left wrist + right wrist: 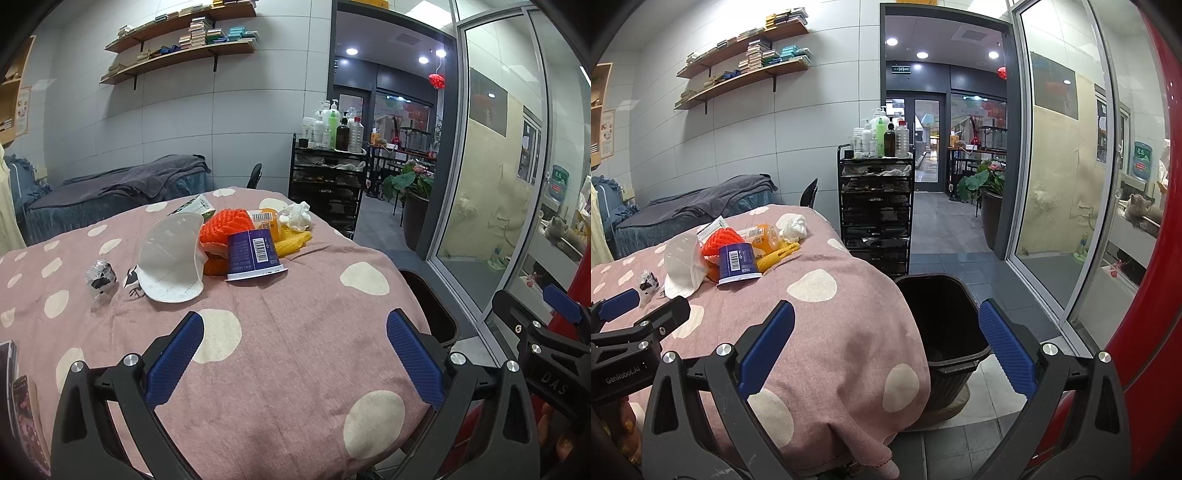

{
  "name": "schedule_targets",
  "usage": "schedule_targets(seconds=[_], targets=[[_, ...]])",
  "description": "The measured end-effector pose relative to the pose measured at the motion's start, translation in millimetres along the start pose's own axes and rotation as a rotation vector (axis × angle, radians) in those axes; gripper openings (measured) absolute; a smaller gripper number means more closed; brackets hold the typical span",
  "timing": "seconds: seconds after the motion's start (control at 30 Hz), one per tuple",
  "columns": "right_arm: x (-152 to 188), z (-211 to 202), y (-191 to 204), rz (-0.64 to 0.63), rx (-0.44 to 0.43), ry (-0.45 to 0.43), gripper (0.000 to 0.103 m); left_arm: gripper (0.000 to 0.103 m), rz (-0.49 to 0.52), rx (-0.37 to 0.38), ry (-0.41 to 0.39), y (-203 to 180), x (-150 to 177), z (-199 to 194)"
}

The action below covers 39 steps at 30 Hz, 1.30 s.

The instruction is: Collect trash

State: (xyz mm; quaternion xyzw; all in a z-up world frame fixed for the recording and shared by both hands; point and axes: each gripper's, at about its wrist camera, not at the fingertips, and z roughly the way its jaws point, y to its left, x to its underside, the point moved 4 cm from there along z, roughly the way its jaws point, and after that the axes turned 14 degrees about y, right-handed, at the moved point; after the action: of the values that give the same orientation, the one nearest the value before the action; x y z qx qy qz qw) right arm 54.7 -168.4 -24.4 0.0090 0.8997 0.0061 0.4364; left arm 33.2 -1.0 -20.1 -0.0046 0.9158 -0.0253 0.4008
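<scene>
Beyond the left tool [295, 354], spread wide and empty over the pink dotted surface [303, 332], a heap of trash is seen: a white face mask [171, 258], an upturned purple cup [253, 254], orange netting [225, 223], yellow netting [293, 240], a crumpled tissue [295, 217] and, set apart to the left, a foil wrapper [100, 276]. From the right wrist view a black bin [942, 325] is shown on the floor just beside the surface's edge, something barely caught by the left camera, where only a dark rim is glimpsed. The right tool [886, 354] is likewise held spread, nothing gripped, with the bin's mouth framed between its fingers and the heap lying well off to its upper left. An orange bottle [764, 236] is half buried behind the cup, its label unreadable. Each tool is cut off at the other view's edge.
</scene>
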Motion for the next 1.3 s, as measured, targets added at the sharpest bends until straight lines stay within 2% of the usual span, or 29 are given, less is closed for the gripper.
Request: schedule_targets(seconds=[1.3], targets=[[0.4,0.8,2.7,-0.001,-0.005,0.005,0.099,0.097,0.003,0.005,0.009,-1.6,1.4,1.6]])
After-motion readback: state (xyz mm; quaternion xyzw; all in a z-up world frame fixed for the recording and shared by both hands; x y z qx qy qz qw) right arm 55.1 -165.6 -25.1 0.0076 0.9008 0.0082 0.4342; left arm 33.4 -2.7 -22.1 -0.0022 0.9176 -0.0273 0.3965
